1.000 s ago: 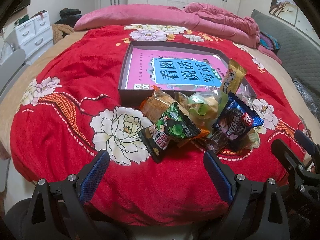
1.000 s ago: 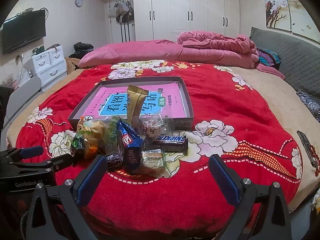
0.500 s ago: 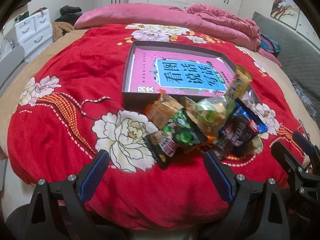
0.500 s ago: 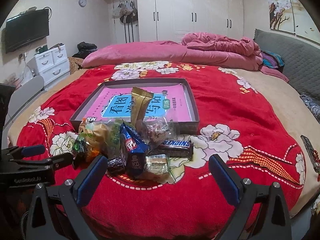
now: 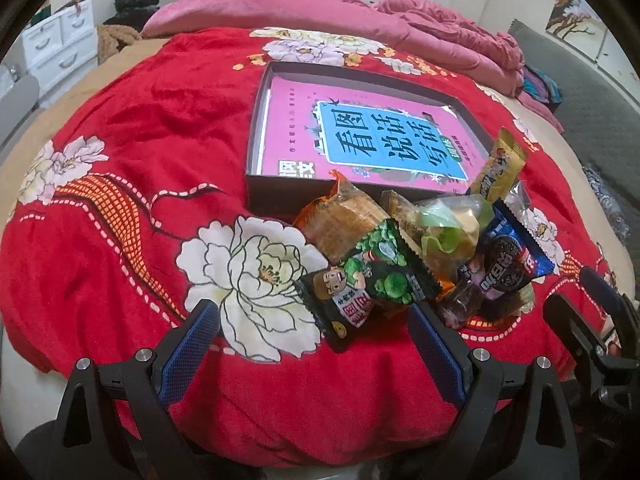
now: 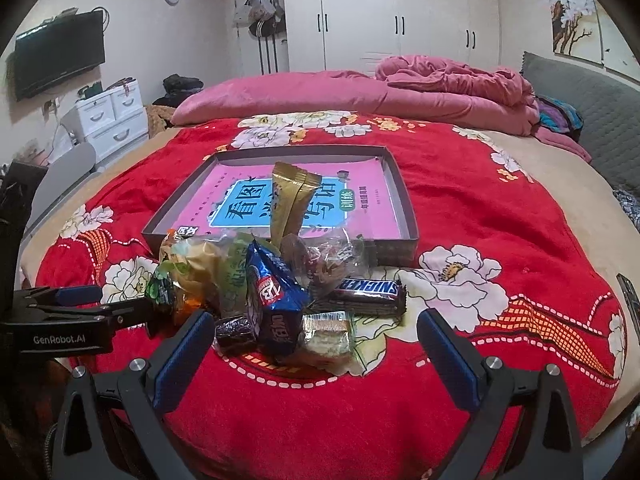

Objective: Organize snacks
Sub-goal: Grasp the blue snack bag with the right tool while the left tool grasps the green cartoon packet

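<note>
- The left gripper (image 5: 312,336) is held wide open and empty, the green pea packet (image 5: 370,280) lying just ahead between its fingers.
- The right gripper (image 6: 314,338) is likewise spread wide, gripping nothing; the snack pile (image 6: 276,280) sits ahead-left.
- The box (image 6: 404,216) lies beyond the pile; bare blanket (image 6: 500,320) is seen ahead-right.

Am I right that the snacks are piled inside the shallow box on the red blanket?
Not quite. The snack pile lies on the red blanket in front of the shallow box, not inside it; the right wrist view shows this.
</note>
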